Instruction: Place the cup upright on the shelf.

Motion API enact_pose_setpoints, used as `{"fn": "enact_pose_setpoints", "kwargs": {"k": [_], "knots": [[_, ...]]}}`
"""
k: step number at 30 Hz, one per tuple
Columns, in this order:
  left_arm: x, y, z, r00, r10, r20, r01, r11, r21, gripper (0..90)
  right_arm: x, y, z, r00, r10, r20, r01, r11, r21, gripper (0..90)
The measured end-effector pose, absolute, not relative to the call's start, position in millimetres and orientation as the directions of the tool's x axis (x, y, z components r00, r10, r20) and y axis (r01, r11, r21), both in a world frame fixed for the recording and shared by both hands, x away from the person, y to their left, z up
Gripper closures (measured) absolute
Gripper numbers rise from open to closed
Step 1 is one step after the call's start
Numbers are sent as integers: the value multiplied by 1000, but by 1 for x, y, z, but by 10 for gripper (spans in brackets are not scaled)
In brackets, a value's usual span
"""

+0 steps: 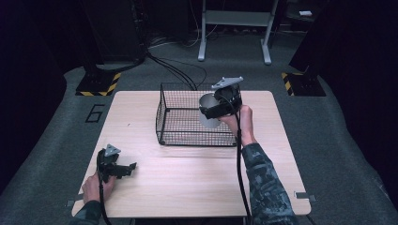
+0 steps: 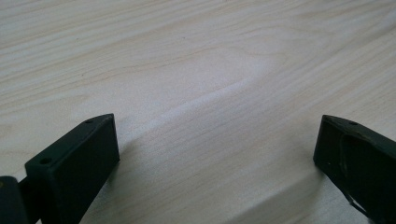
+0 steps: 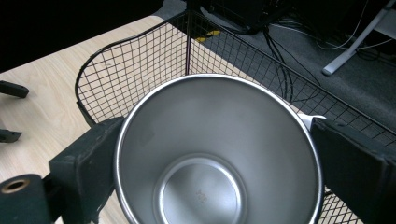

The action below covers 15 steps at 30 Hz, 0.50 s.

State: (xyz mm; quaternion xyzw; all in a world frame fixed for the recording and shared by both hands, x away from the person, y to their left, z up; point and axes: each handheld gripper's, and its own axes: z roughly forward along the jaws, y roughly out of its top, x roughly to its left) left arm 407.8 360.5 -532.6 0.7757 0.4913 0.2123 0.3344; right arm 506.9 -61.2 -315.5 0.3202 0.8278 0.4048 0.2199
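Above the wire basket, near its right wall, the right tool holds a steel cup, its two jaws pressed on the outside of the cup. The cup hangs over the basket and is not yet resting inside. The left tool lies low on the table, near its left front corner, with its jaws wide apart and nothing between them. I think the smooth metal wall could slip from the jaws, because it is round and tapered. Also the cup may hit the basket rim if it goes down too near the wall, and then it may tip.
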Motion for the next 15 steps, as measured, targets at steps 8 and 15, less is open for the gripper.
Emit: {"fn": "enact_pose_setpoints", "kwargs": {"k": [8,15], "knots": [[408,361,-533,428,904,2,620,-295,727,0,516,-60,-319,-687,720,-99,371,465,804,59],[408,361,-533,428,904,1,620,-294,727,1,527,-57,-323,-679,729,-91,392,464,794,59]]}}
